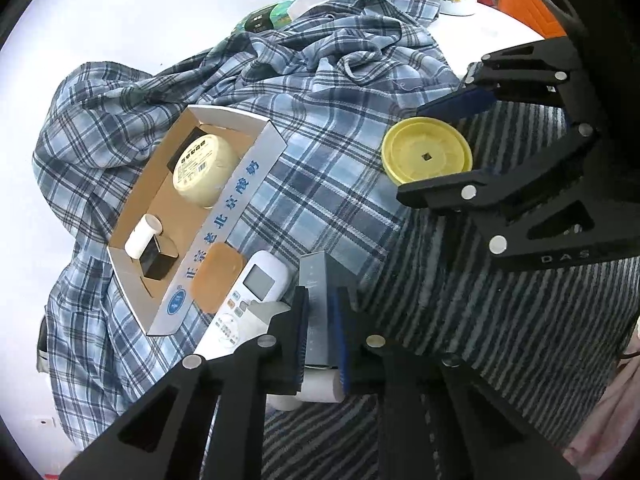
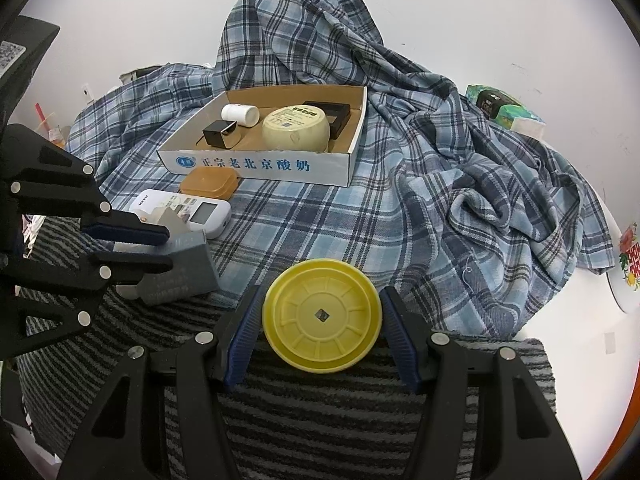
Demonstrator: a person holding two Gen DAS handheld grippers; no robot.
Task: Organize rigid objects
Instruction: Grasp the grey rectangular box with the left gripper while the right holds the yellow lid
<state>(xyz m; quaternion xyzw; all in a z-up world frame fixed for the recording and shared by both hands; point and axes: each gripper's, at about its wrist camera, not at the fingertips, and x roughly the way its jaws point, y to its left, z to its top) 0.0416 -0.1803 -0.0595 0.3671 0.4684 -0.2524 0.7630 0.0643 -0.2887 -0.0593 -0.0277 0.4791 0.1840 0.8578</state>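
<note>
Pinching grey box [image 1: 318, 312]: left tool [image 1: 323, 330] | right tool [image 2: 320, 322] clasping yellow lid [image 2: 321, 316]

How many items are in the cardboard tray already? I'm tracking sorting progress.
4 visible: a white bottle and small black box at the left, a cream round tub in the middle, a black box behind it. More could be hidden.
</note>
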